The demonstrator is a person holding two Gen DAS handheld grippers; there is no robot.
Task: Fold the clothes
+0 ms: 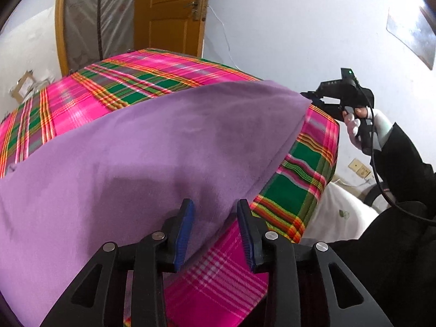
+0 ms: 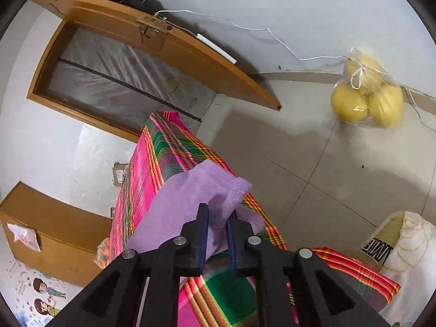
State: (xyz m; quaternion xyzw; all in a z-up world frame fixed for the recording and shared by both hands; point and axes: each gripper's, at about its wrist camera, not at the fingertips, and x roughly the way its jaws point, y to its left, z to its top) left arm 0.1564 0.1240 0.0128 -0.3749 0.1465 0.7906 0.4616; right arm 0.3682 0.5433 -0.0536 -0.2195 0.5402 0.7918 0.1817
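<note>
Blue-padded jaws of the left gripper [image 1: 215, 226] stand spread, with the near corner of the purple cloth [image 1: 152, 147] between them; the pads do not look pressed onto it, so I judge this corner not yet gripped. From that corner the cloth runs away across the plaid-covered table [image 1: 141, 81], its long axis slanting toward the table's far right corner, where it rises to a lifted point. The right gripper [image 2: 217, 223] meets it there: its jaws are nearly together and pinch the cloth's end, which droops over them above the plaid edge. So the cloth spans from one gripper to the other, with most of it lying on the plaid toward the left gripper's side. The coming fold likely turns on the left jaws closing on their corner, so both ends can travel together.
</note>
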